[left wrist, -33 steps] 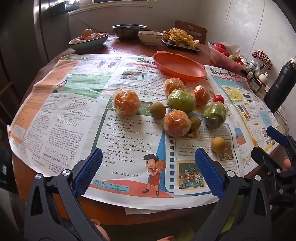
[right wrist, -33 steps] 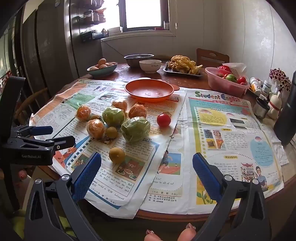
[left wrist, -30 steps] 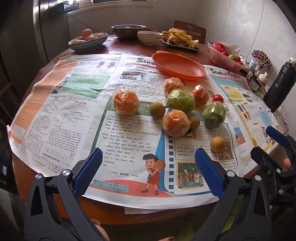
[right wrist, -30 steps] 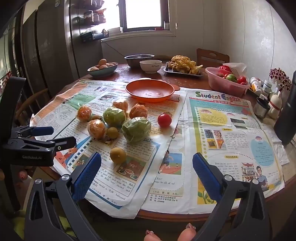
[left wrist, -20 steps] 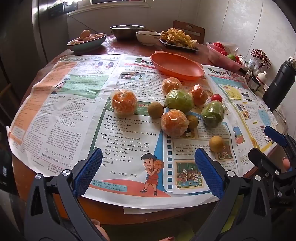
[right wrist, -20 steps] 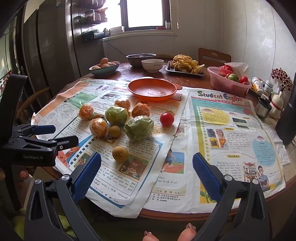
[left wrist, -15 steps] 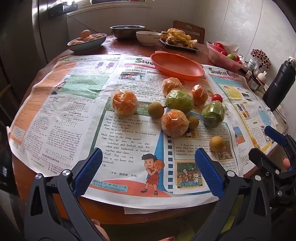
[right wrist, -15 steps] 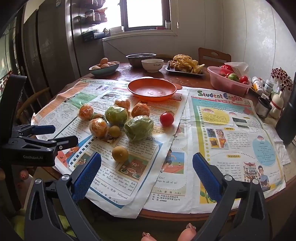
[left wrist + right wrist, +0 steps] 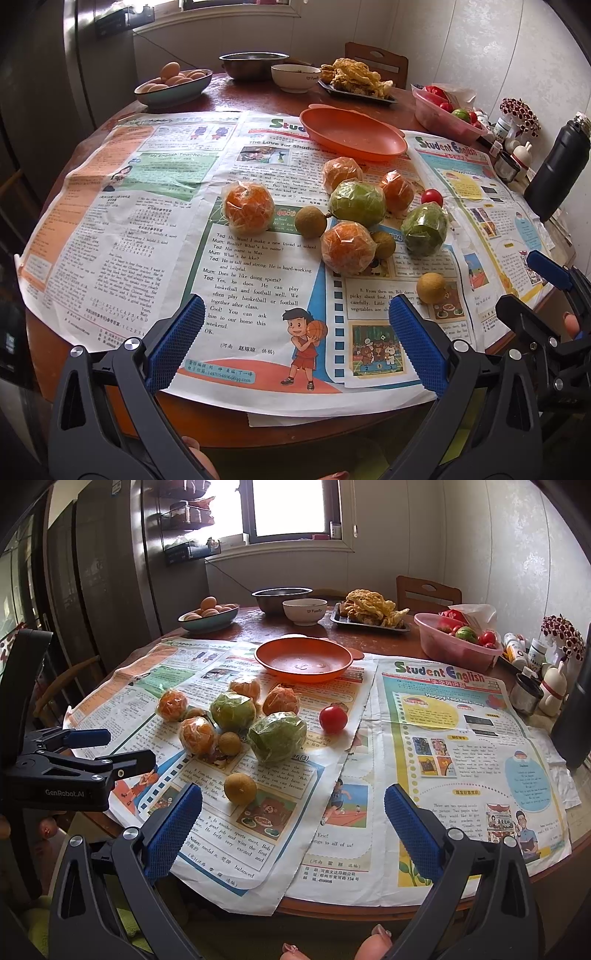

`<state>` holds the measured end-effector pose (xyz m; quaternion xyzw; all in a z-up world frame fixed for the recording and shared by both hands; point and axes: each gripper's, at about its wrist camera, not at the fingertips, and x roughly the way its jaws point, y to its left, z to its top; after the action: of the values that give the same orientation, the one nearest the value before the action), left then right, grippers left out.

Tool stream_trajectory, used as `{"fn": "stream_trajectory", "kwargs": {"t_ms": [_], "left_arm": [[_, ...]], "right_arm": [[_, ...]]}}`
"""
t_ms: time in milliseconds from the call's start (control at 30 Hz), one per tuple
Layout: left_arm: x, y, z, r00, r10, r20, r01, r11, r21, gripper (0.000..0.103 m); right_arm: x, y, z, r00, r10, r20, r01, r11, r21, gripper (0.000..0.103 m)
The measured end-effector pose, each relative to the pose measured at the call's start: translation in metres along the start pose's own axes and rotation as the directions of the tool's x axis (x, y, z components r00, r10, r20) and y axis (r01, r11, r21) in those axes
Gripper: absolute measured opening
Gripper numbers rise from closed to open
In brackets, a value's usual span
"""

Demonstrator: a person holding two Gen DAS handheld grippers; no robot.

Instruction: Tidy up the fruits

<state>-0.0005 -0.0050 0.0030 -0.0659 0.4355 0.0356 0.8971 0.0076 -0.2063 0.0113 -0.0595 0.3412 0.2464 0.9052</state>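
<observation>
I hold both tools at the near edge of the round counter (image 9: 369,635), short of the fruit. My left hand-held gripper (image 9: 295,343) has its blue pads spread wide with nothing between them, over the newspaper (image 9: 155,206) at the basketball cartoon. My right hand-held gripper (image 9: 293,829) is likewise spread and empty, hovering over the near newspaper edge; the left tool shows at the left of its view. Nearest fruit: a small brown round fruit (image 9: 240,788) lying alone on the paper, just ahead of the right tool's left pad. Beyond it, the cluster: a wrapped orange (image 9: 348,247) touching a second small brown fruit (image 9: 384,244), a wrapped green fruit (image 9: 277,736) to the right, another small brown fruit (image 9: 312,221) and a wrapped orange (image 9: 249,208) to the left. Behind these, a second wrapped green fruit (image 9: 357,203), two more wrapped oranges (image 9: 341,173) (image 9: 397,190), and a red tomato (image 9: 333,719) apart on the right. Farther back, the orange plate (image 9: 303,659) sits empty on the paper. At the far side: a bowl of eggs (image 9: 208,616), a metal bowl (image 9: 282,598), a white bowl (image 9: 304,611), a tray of fried food (image 9: 371,613), and a pink basket (image 9: 456,642) with red and green produce.
</observation>
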Motion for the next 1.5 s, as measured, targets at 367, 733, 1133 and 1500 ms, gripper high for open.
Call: {"fn": "stream_trajectory", "kwargs": {"t_ms": [367,733,1133,1500], "left_arm": [[0.0001,-0.0001,0.0002,1.0,-0.001,-0.003,0.001,1.0,0.0,0.094],[-0.0007,0.0013,0.0009,1.0,-0.003,-0.002,0.003,1.0,-0.004,0.094],[-0.0002,0.0026,-0.0001,1.0,-0.008,0.001,0.008,1.0,-0.006,0.094],[0.0007,0.0041,0.0007,1.0,-0.03,0.001,0.03,0.999,-0.012,0.094]], "right_arm": [[0.0019,-0.0003,0.0006,1.0,0.001,-0.007,-0.001,1.0,0.003,0.099],[0.0055,0.0029,-0.0007,1.0,0.006,-0.014,-0.006,1.0,-0.004,0.099],[0.0054,0.0025,-0.0007,1.0,0.006,-0.015,-0.006,1.0,-0.002,0.099],[0.0093,0.0027,-0.0014,1.0,0.004,-0.03,-0.004,1.0,0.0,0.099]]}}
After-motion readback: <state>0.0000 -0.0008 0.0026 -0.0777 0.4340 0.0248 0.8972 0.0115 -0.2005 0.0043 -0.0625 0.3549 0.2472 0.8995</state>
